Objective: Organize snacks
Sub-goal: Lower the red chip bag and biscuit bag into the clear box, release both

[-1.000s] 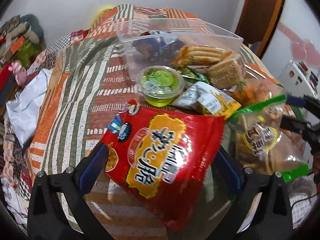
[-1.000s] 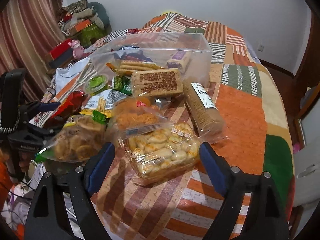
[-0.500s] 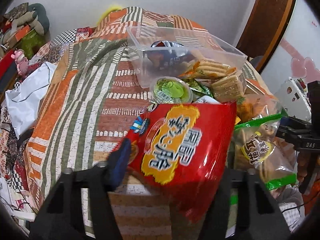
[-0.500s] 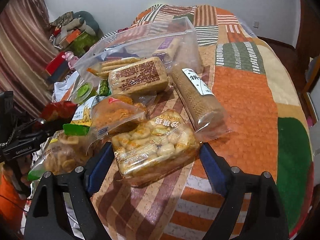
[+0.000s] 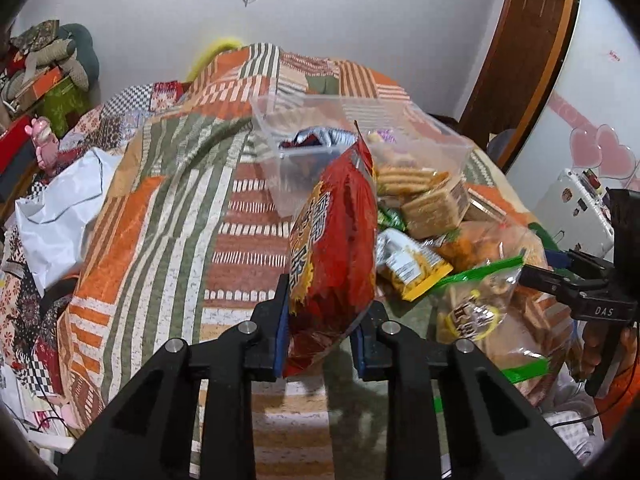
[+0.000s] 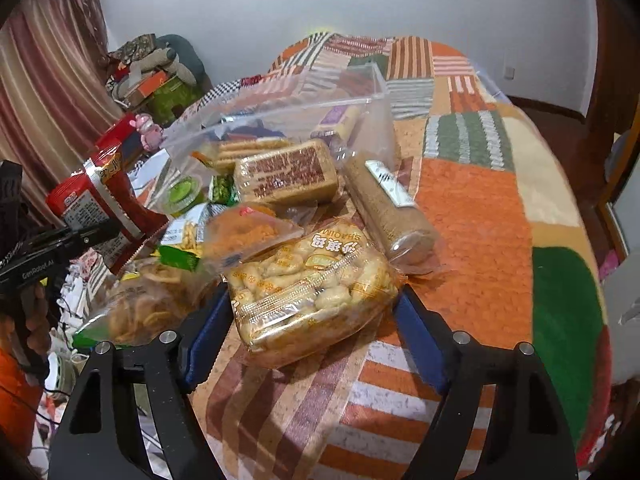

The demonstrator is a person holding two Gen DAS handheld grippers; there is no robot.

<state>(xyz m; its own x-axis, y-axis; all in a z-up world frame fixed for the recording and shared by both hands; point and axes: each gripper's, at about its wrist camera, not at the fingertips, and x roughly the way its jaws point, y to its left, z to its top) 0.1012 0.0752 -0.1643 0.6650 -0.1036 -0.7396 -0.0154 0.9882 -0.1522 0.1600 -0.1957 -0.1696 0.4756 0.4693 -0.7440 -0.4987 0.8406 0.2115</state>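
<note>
A red snack bag (image 5: 332,248) is standing on edge, pinched low between the left gripper (image 5: 320,340) fingers, lifted off the bed (image 5: 160,216), probably for dropping into the clear plastic bin (image 5: 280,152) at twelve o'clock. The right gripper (image 6: 316,320) fingers are spreading wide around a clear pack of puffed biscuits (image 6: 312,284) lying on the quilt, not yet squeezing it. Other snacks are lying heaped between pack and bin.

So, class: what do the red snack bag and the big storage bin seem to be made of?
Red snack bag: probably glossy plastic film; it crinkles and shines where the left gripper pinches it.
Storage bin: clear, apparently rigid plastic; its contents and the quilt show through the smooth walls.
</note>
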